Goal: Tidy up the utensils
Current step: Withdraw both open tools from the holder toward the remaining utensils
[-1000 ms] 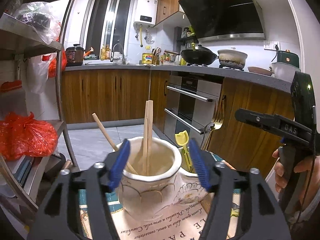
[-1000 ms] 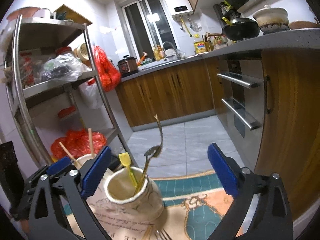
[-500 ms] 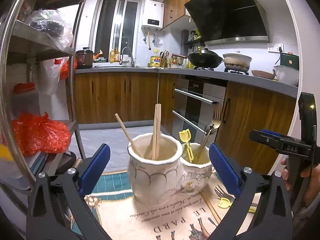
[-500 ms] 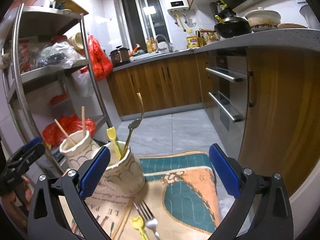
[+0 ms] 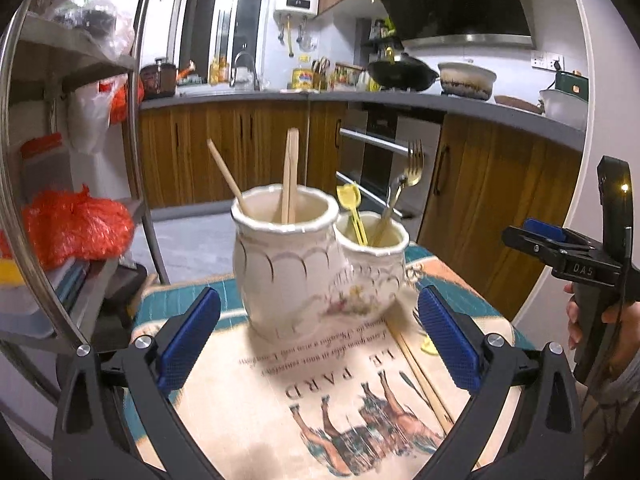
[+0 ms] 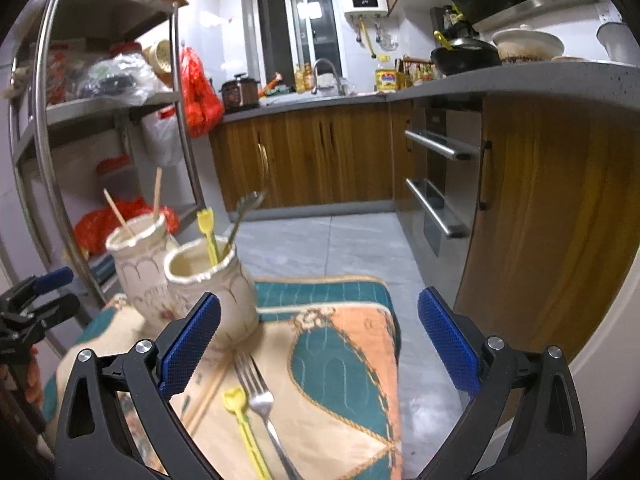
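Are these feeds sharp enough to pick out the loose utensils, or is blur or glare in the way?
Left wrist view: motion-smeared mat print, chopsticks readable. Right wrist view: silver fork and yellow fork clear enough; window glare stays far off.

Each camera looks forward and slightly down along its own tool. Both share the two ceramic jars [image 5: 288, 264] [image 6: 140, 268]: the left views them close, head-on; the right from their right side.
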